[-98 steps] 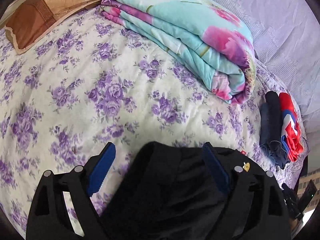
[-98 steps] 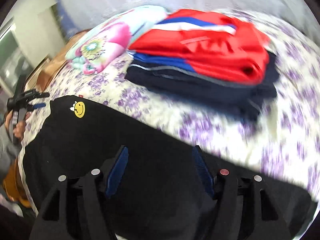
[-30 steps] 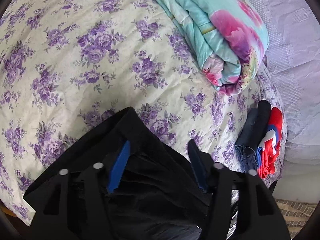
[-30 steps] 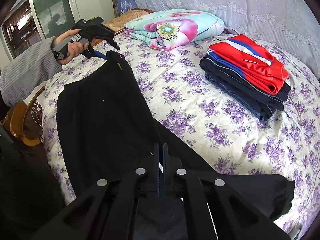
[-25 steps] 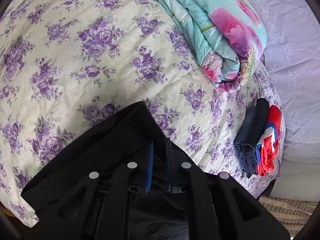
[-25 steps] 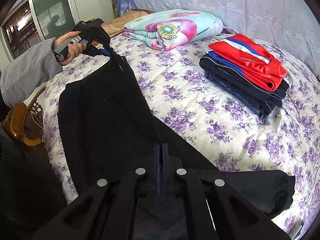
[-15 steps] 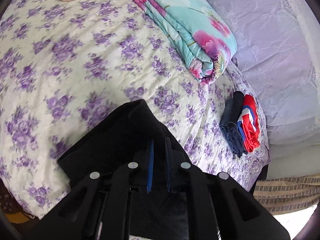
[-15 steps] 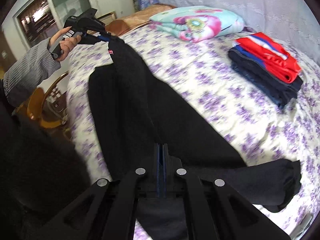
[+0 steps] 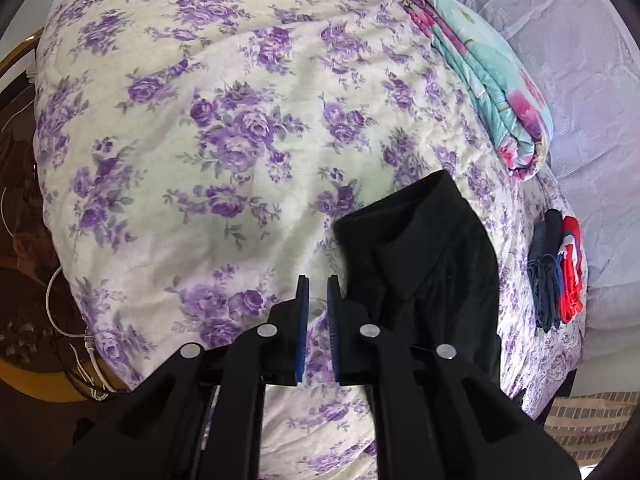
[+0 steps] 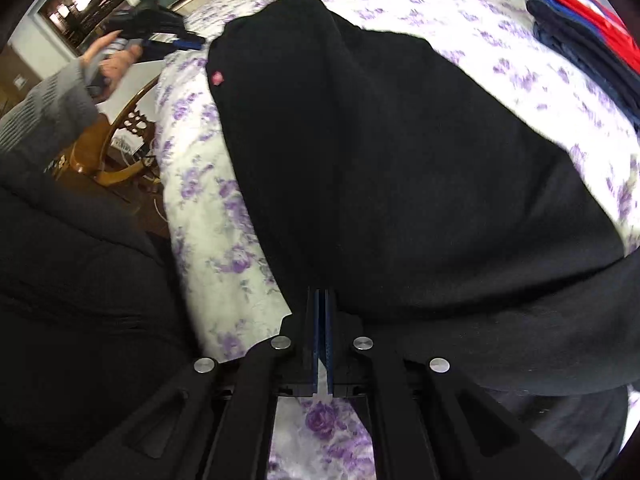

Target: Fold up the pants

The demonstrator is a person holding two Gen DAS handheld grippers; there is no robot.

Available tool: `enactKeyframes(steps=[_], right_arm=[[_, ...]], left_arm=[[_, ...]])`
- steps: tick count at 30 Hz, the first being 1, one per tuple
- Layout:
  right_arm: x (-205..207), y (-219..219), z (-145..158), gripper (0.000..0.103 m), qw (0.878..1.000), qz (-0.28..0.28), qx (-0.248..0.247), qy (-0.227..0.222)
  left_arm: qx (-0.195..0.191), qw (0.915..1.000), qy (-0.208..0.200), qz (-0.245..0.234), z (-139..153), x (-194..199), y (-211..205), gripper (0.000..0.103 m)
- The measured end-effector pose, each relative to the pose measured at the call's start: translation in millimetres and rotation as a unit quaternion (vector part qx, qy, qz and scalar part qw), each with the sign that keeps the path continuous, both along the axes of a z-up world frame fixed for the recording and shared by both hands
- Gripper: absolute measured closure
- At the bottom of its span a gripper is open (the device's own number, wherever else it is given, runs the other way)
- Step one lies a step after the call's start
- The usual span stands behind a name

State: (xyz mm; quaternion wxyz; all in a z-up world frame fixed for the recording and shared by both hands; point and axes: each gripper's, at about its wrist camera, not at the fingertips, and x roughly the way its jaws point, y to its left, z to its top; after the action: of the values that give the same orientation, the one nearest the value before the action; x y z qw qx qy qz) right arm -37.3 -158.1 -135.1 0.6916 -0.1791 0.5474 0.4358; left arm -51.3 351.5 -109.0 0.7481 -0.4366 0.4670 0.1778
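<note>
The black pants lie spread across the flowered bedspread, waist end at the far left with a small red tag. My right gripper is shut on the pants' near edge. In the left wrist view the pants' waist end lies on the bedspread, just right of my left gripper. The left gripper's blue pads stand a narrow gap apart with nothing between them. The left gripper also shows in the right wrist view, held in a hand beside the waist.
A folded floral quilt lies at the far side of the bed. A stack of folded red and navy clothes sits near the right edge, also in the right wrist view. A wooden chair stands beside the bed.
My left gripper has let go of the waist and moved left off the pants. The pants, held up before, now lie on the bed. My right gripper stays shut on them, lower.
</note>
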Motion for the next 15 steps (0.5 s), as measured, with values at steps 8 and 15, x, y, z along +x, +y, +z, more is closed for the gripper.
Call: enactKeyframes(steps=[8, 15], right_arm=[[-0.4, -8.5, -9.1, 0.1, 0.999, -0.043, 0.016, 0.014], [5.4, -15.2, -9.0, 0.099, 0.998, -0.059, 0.02, 0.023]], left_arm=[[0.02, 0.9912, -0.057, -0.118, 44.6, 41.2, -59.8, 0.076], [0.024, 0.9917, 0.039, -0.12, -24.5, 71.2, -64.7, 0.089]])
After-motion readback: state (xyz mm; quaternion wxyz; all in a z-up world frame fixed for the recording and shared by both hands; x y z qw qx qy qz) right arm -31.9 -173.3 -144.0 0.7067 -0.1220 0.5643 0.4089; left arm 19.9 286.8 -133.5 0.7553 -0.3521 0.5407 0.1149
